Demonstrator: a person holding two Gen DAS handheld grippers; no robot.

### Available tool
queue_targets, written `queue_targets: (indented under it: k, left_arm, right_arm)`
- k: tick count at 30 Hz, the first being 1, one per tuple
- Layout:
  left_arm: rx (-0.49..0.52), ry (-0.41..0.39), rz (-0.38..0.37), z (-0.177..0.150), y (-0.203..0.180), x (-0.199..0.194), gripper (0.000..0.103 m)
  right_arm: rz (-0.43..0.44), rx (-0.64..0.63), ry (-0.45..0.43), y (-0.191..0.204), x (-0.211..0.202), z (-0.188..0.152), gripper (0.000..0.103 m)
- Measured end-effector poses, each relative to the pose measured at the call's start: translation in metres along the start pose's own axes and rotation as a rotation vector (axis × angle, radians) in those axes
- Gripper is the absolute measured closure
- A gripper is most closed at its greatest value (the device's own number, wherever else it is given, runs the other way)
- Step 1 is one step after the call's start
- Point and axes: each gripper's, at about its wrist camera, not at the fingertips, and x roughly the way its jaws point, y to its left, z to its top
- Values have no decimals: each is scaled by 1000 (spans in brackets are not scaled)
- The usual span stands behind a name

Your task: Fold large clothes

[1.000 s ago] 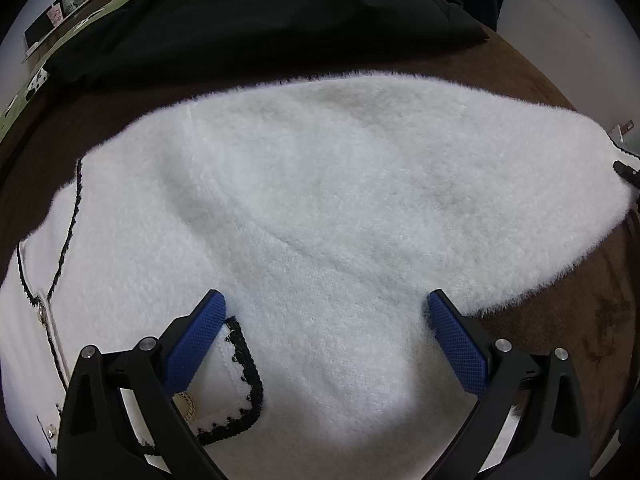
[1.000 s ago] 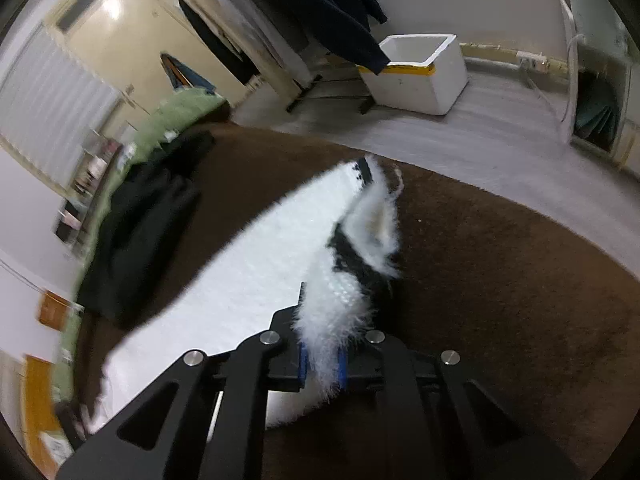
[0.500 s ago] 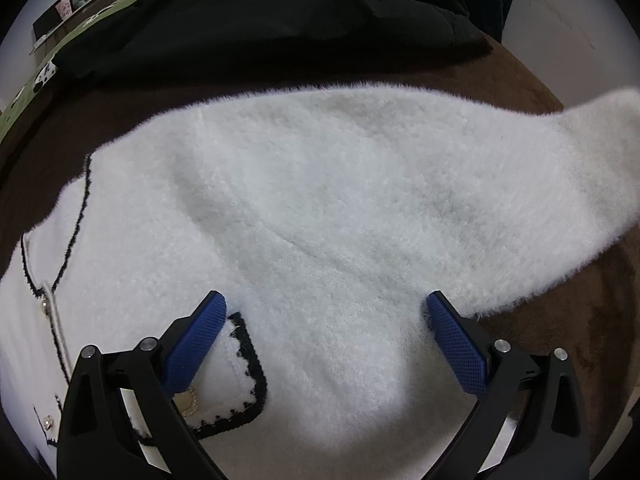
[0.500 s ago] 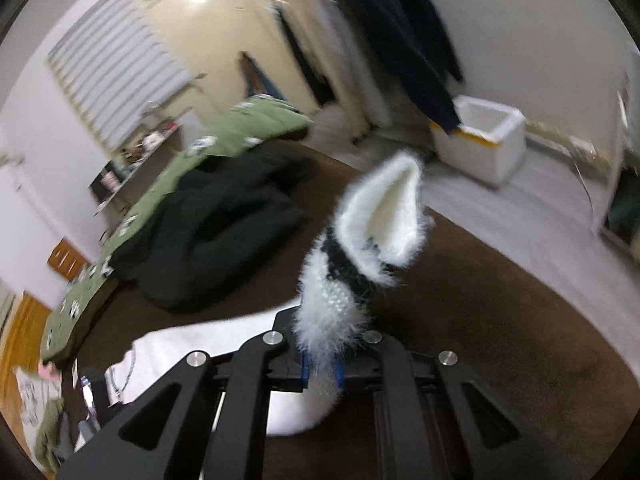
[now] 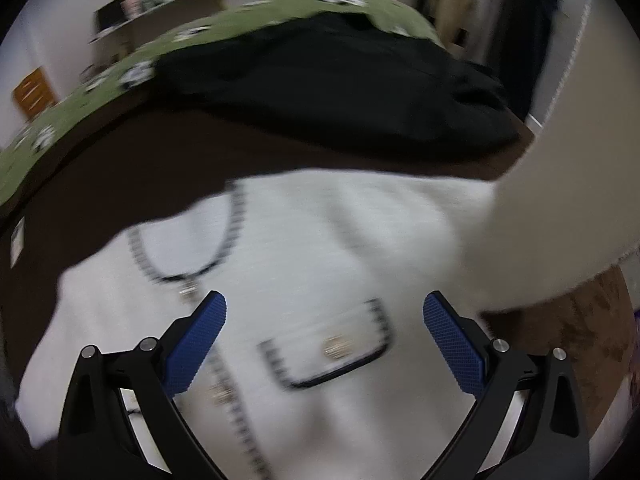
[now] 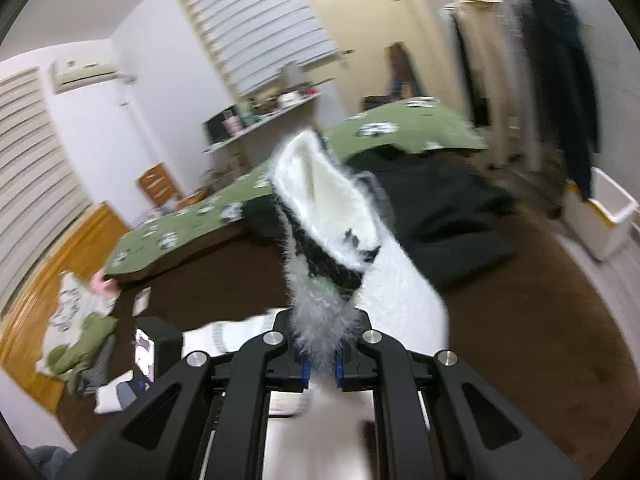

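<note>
Right tongs [image 6: 320,368] clamped tight on the cuff end of the white cardigan's sleeve [image 6: 340,232], blue pads pinching the fuzz, black-trimmed cuff sticking up and away from the cam. Sleeve is lifted clear off the surface, rest of it trailing down to the right of the tongs.

Left tongs [image 5: 324,320] wide open, nothing between the blue pads [image 5: 196,344], poised over the cardigan body w/o visibly touching — can't tell contact, frame's blurry. Directly between the fingers: the black-edged pocket [image 5: 328,348] w/ a gold button on it. Button placket runs down past the left pad, neckline trim just beyond.

White cardigan [image 5: 304,248] lies spread front-up on the brown cover [image 5: 592,332], raised sleeve sweeping across the right side of the left view. Beyond it, a black garment [image 5: 344,92] heaped on the same surface, touching a green patterned blanket [image 5: 248,24] further back. Far right in the right view: clothes rack [image 6: 532,60] w/ hanging coats, white box [image 6: 604,216] on the floor below.
</note>
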Motion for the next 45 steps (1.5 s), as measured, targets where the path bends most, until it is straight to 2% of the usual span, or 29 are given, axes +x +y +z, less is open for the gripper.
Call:
queue_targets:
  k: [4, 9, 13, 17, 20, 25, 32, 34, 37, 45]
  left_arm:
    - [-73, -4, 87, -15, 54, -27, 6]
    - [-190, 18, 189, -50, 124, -54, 6]
    - [-289, 40, 246, -89, 173, -66, 6]
    - [-346, 77, 287, -126, 200, -66, 6]
    - [-390, 101, 293, -154, 218, -62, 6]
    - [-407, 129, 290, -176, 229, -47, 6]
    - [-417, 117, 292, -186, 236, -49, 6]
    - [-423, 110, 292, -186, 240, -51, 6]
    - [-426, 98, 298, -186, 245, -55, 6]
    - [-421, 86, 310, -184, 251, -66, 6]
  right_arm:
    - [106, -9, 26, 57, 28, 3, 94]
    - [201, -51, 64, 124, 69, -2, 94]
    - [269, -103, 122, 176, 104, -22, 94]
    - [281, -148, 209, 209, 142, -64, 94]
    - [265, -180, 297, 212, 173, -109, 94]
    - [224, -186, 411, 208, 210, -171, 94]
    - [230, -250, 460, 217, 207, -201, 94]
    - [213, -268, 445, 221, 209, -203, 94]
    - [192, -254, 377, 223, 201, -192, 94]
    - [157, -272, 132, 246, 184, -125, 94]
